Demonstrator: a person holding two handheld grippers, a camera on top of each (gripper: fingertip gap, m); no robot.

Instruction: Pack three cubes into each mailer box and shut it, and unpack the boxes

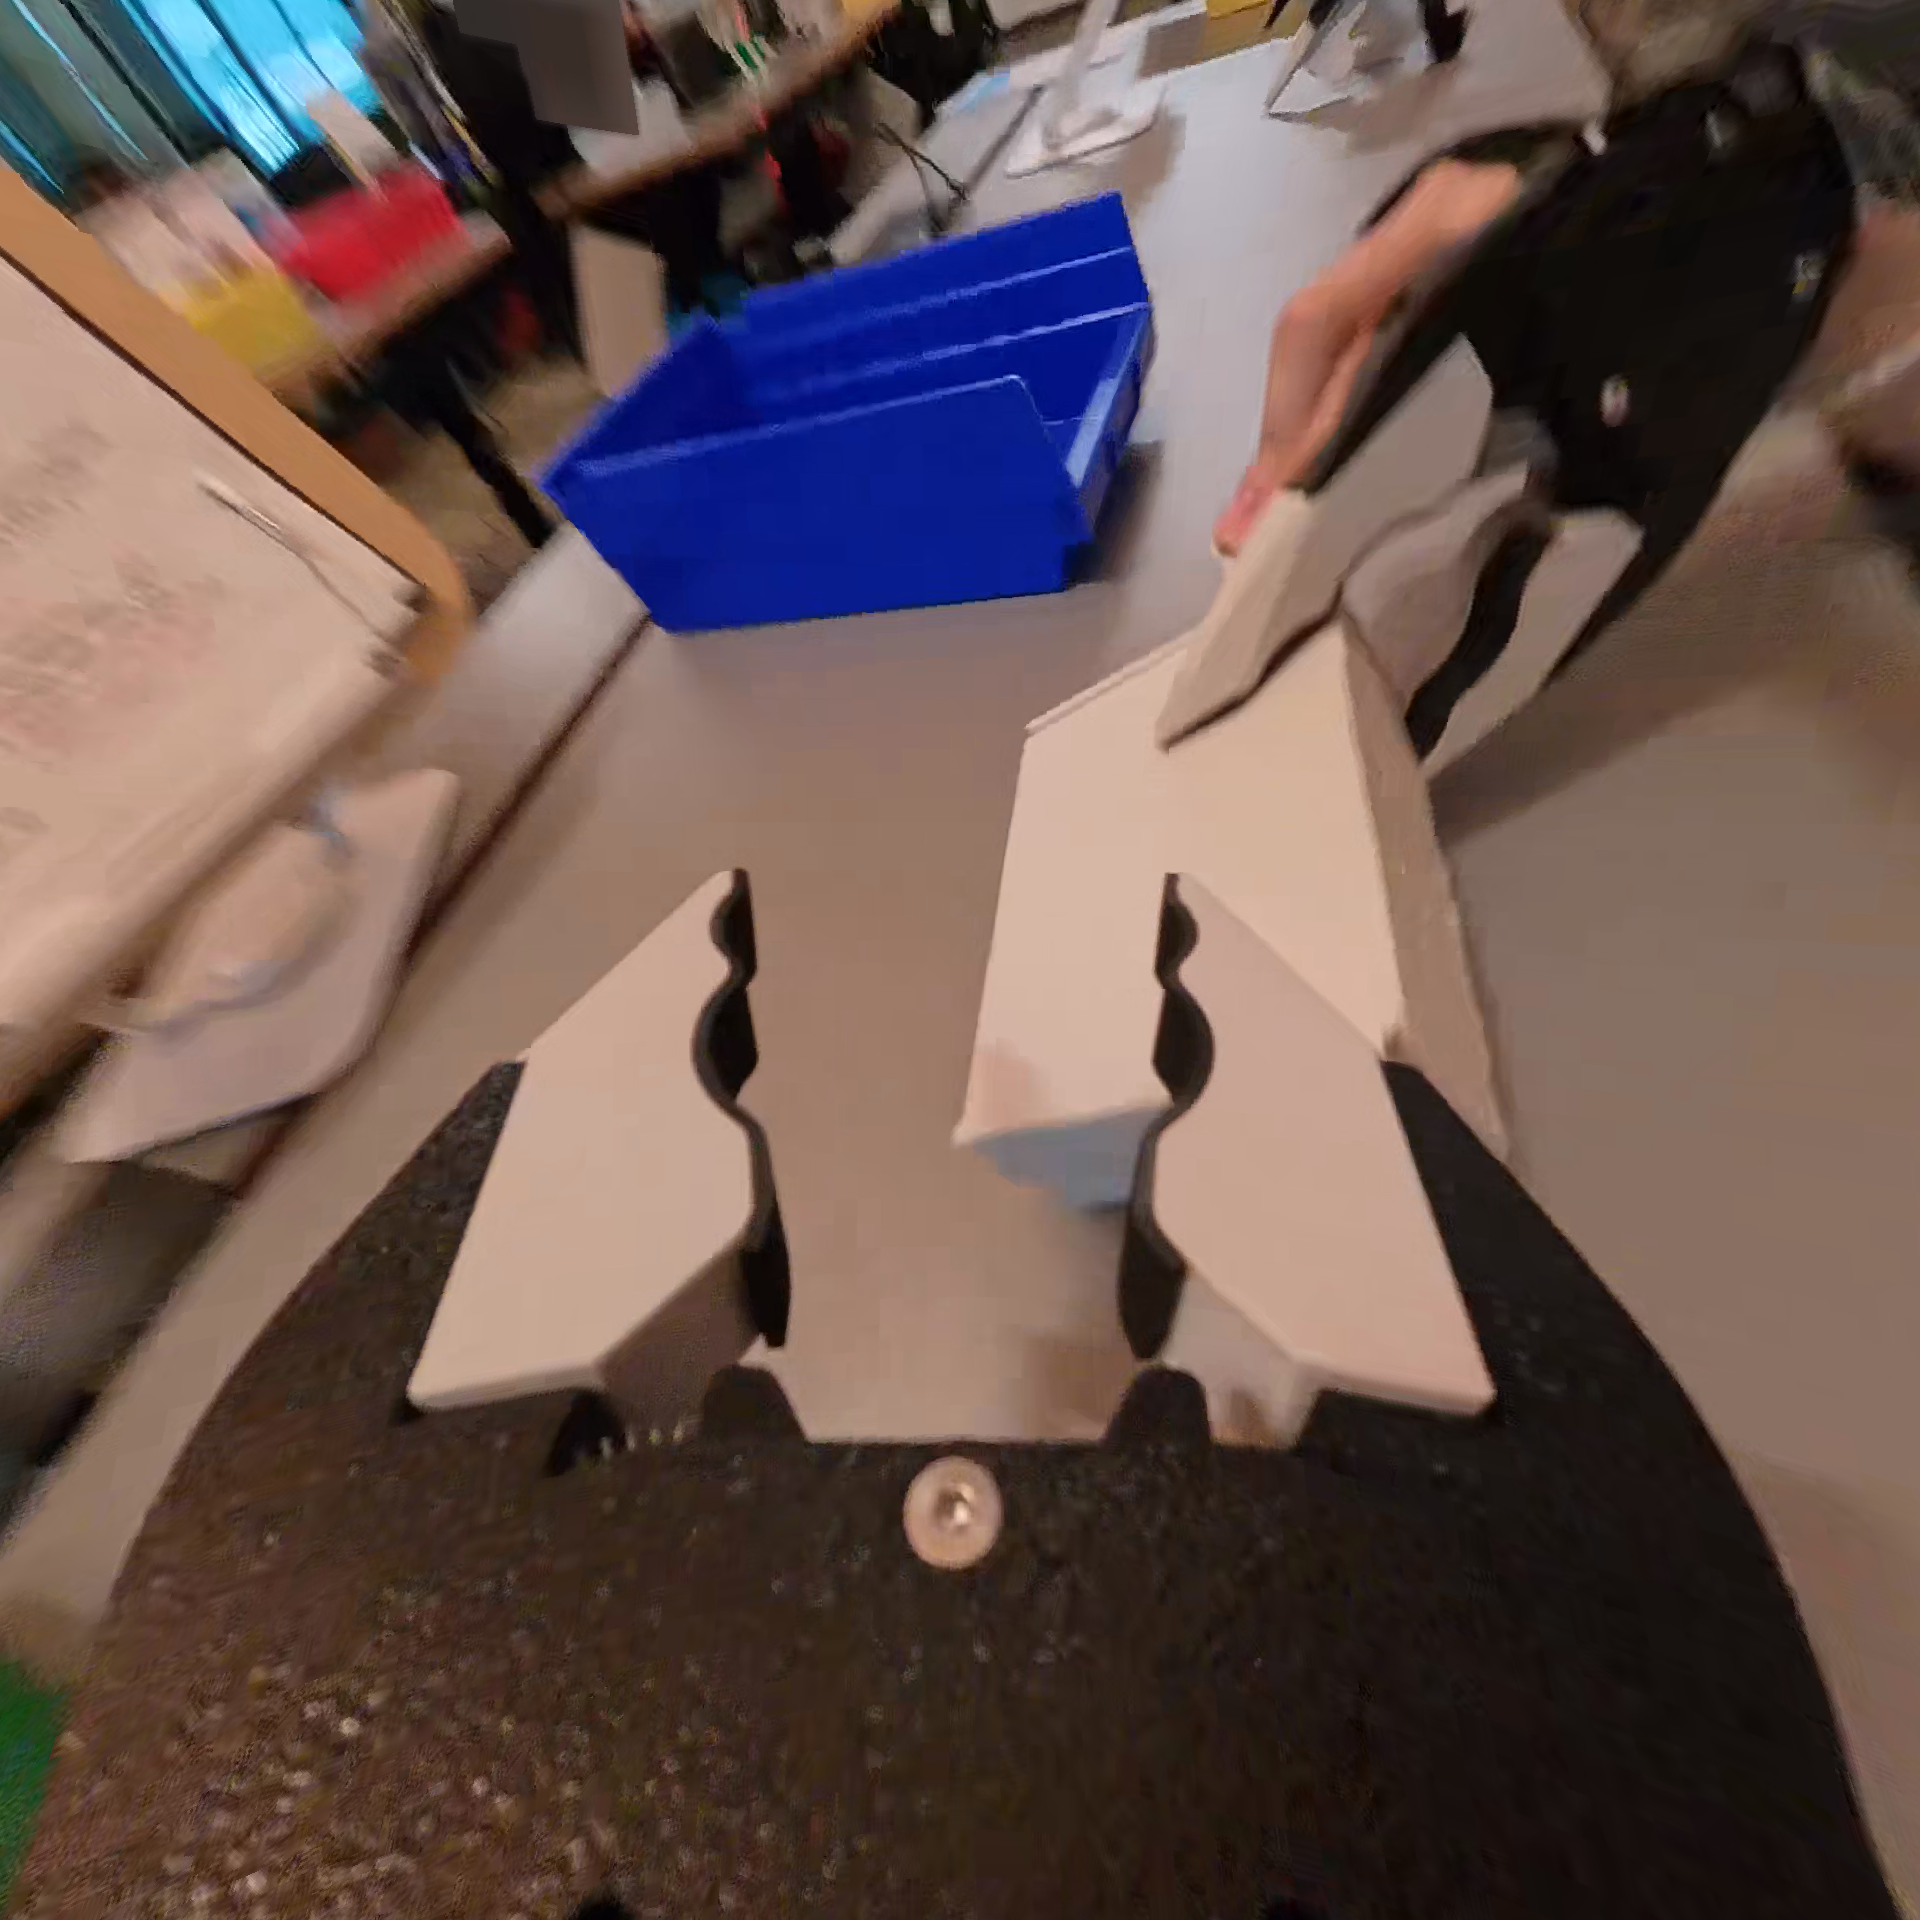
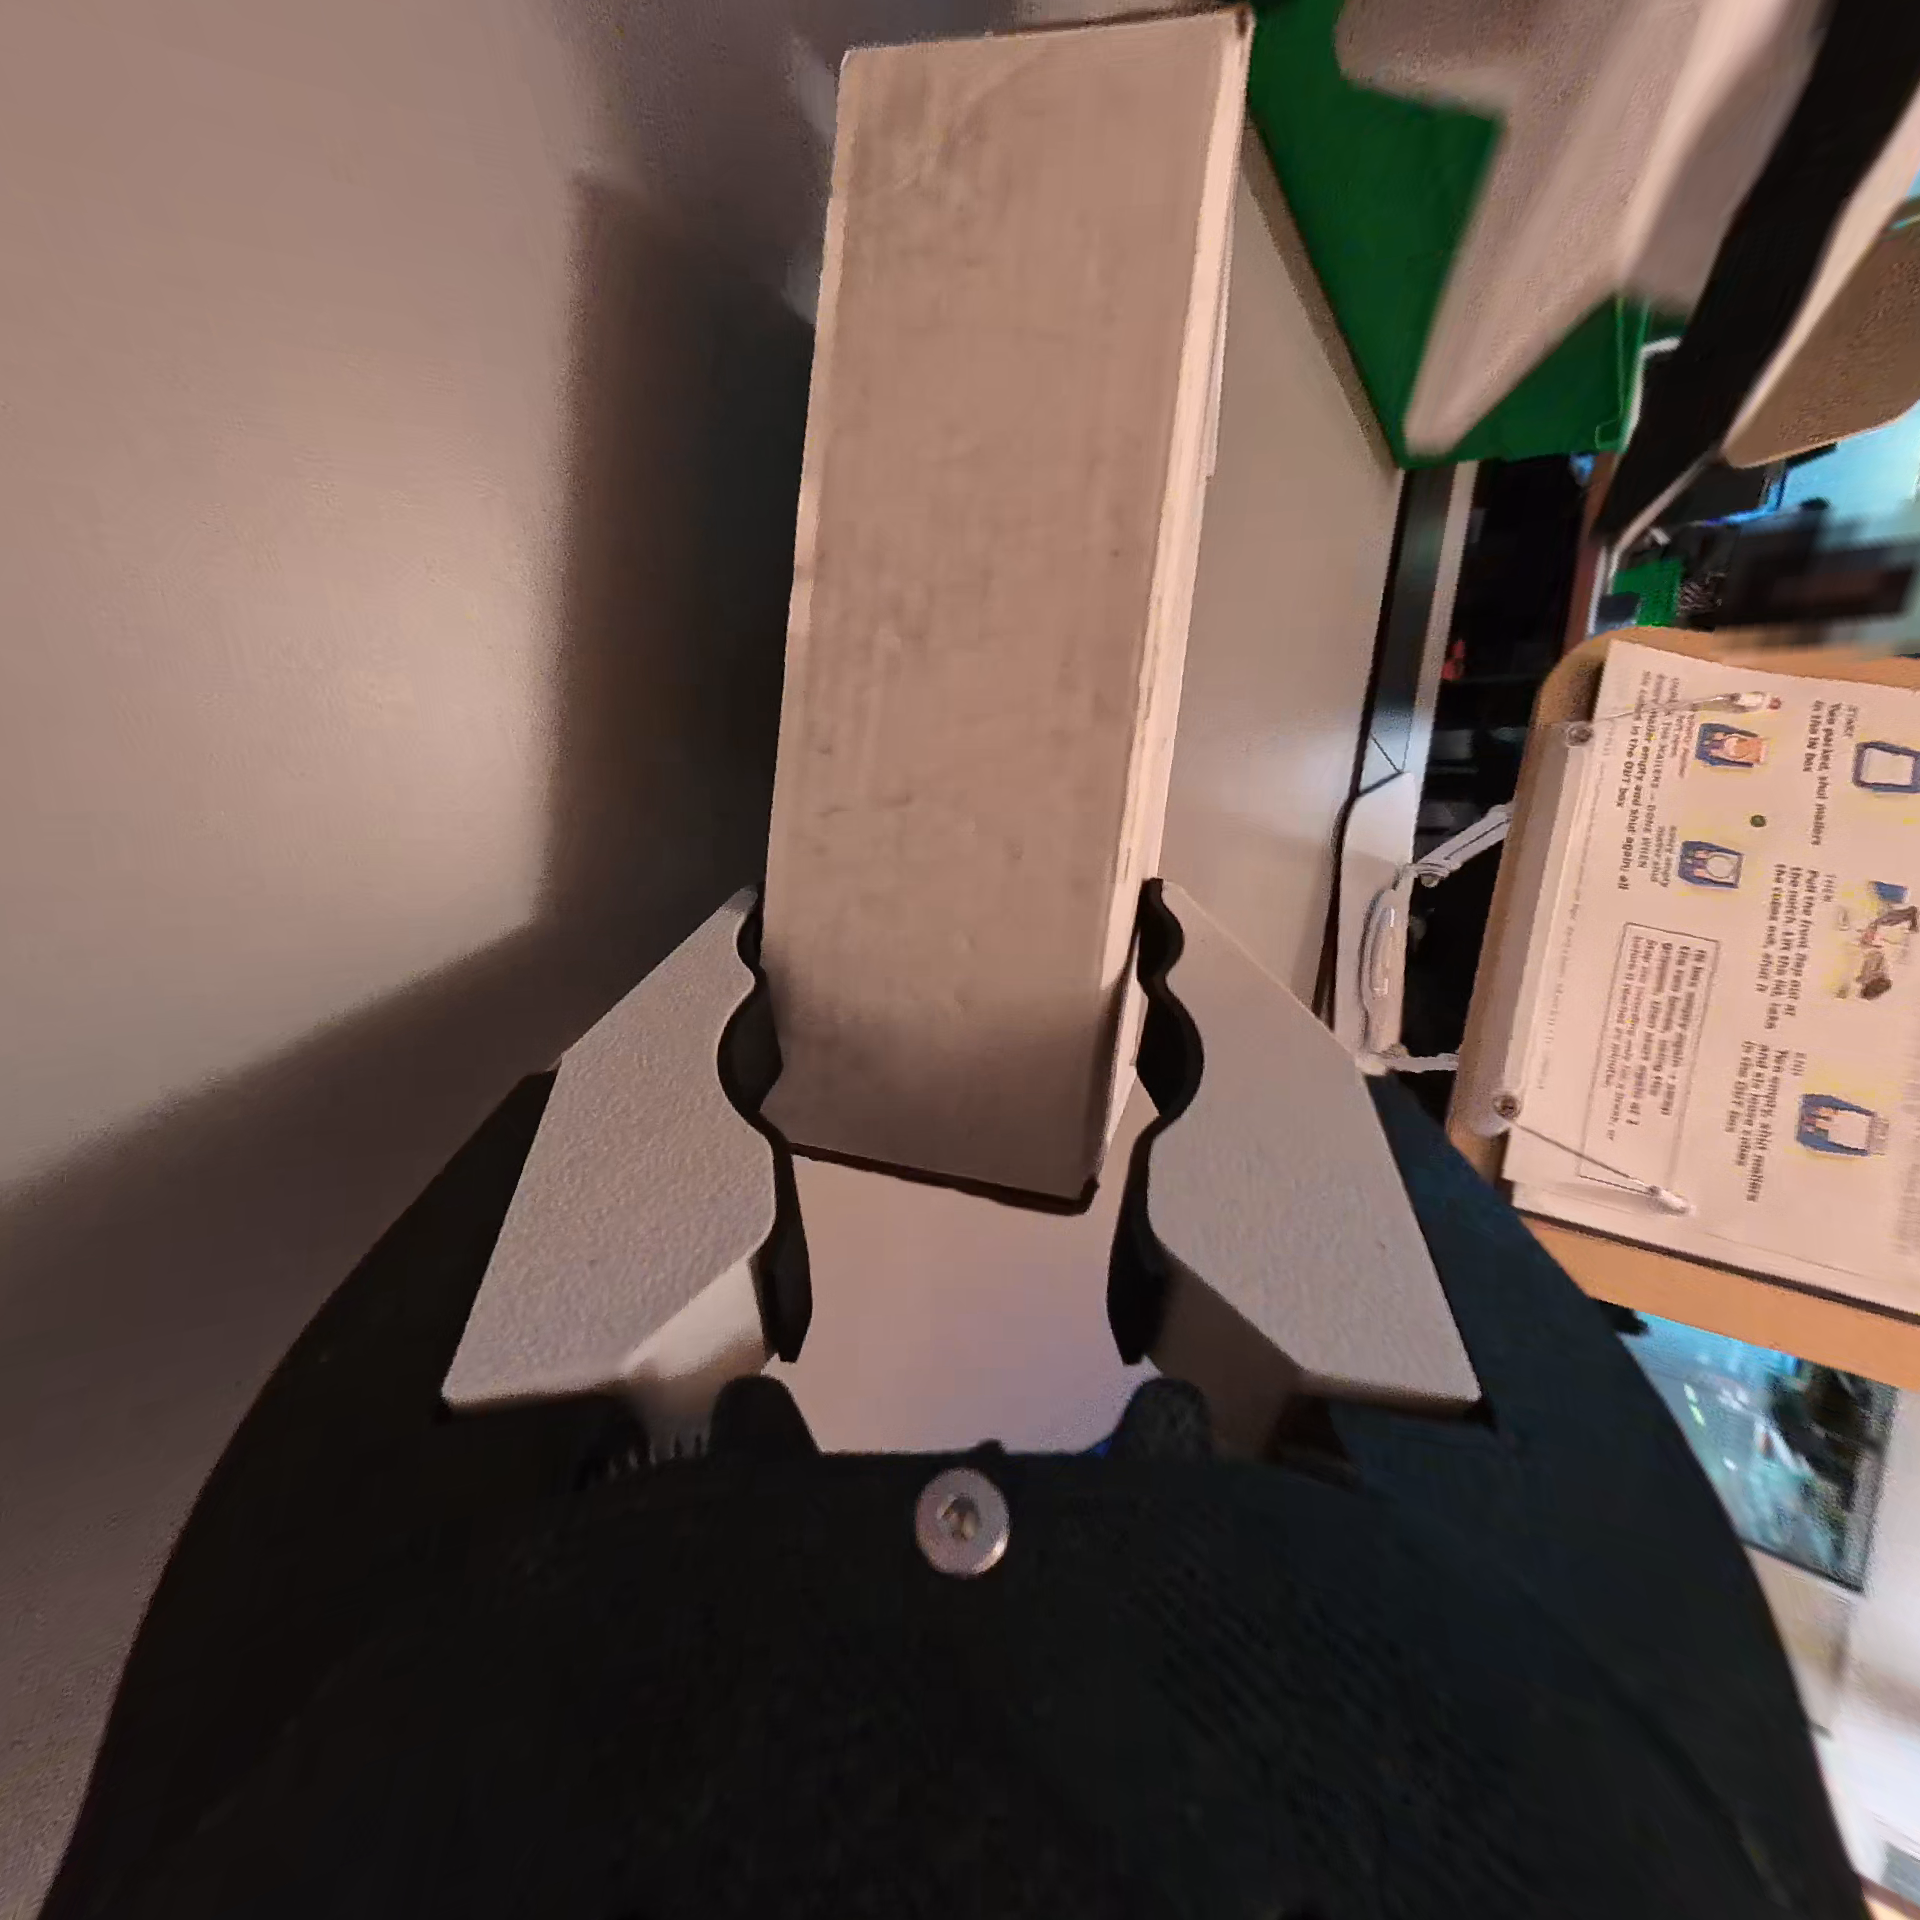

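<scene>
A shut white mailer box lies lengthwise on the grey table in the left wrist view. My left gripper is open, and the box's near corner sits just inside its right finger. My right gripper grips the box's far end, with a hand behind it. In the right wrist view my right gripper is shut on the white mailer box, with both fingers against its sides. No cubes are in view.
A blue bin stands at the table's far end. A second white mailer box and a board with a paper sheet are on the left. A green bin and an instruction sheet show in the right wrist view.
</scene>
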